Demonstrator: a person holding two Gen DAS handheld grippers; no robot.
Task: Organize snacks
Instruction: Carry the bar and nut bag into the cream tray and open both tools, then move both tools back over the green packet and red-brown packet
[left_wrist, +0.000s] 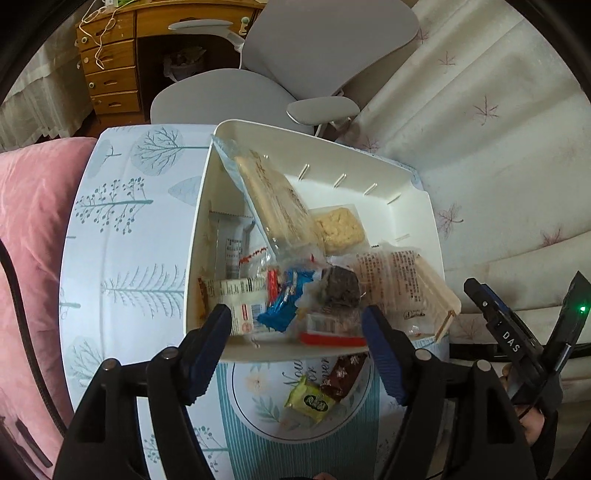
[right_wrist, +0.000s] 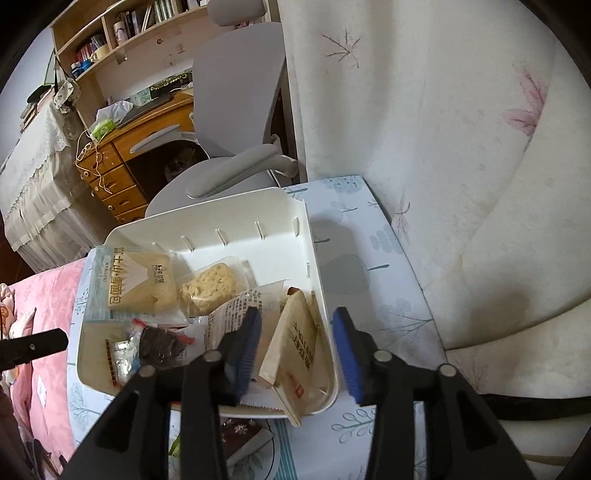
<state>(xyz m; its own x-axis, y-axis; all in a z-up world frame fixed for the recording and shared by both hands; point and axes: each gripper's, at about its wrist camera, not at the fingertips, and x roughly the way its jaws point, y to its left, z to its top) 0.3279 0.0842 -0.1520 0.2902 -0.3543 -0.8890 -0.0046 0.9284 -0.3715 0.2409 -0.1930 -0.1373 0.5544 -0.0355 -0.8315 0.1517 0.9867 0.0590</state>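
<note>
Here, a smooth white plastic bin (left_wrist: 413, 206), rectangular with rounded corners and short ribs moulded along its inner far wall, sits on a surface (left_wrist: 122, 229) covered in a glossy pale-blue cloth printed with trees. The bin holds a loose heap of crinkly wrapped snacks: a long clear packet of pale bread (left_wrist: 273, 199) propped at a slant against the back corner, a lumpy yellow puffed cake (left_wrist: 338, 229) in clear film beside it, a dark round cake (left_wrist: 341, 288) in cellophane, a shiny blue foil wrapper (left_wrist: 282, 306), and a flat tan paper-like packet (right_wrist: 293, 341) leaning against the bin's right wall. Outside the bin, just in front of its near wall, a small green packet (left_wrist: 308, 402) and a brown bar (left_wrist: 343, 373) lie on the cloth.

The left gripper (left_wrist: 297, 354) hovers at the bin's near edge, its ribbed blue fingers (left_wrist: 384, 350) spread wide with nothing between them. The right gripper (right_wrist: 297, 354) hangs over the bin's near right corner, likewise spread apart and empty, one finger above the printed wrappers inside, the other outside the right wall. A grey padded office chair (left_wrist: 236, 88) and a wooden desk (left_wrist: 110, 59) stand behind; pink fabric (left_wrist: 33, 221) lies to the left, and cream leaf-print fabric (right_wrist: 443, 147) to the right.
</note>
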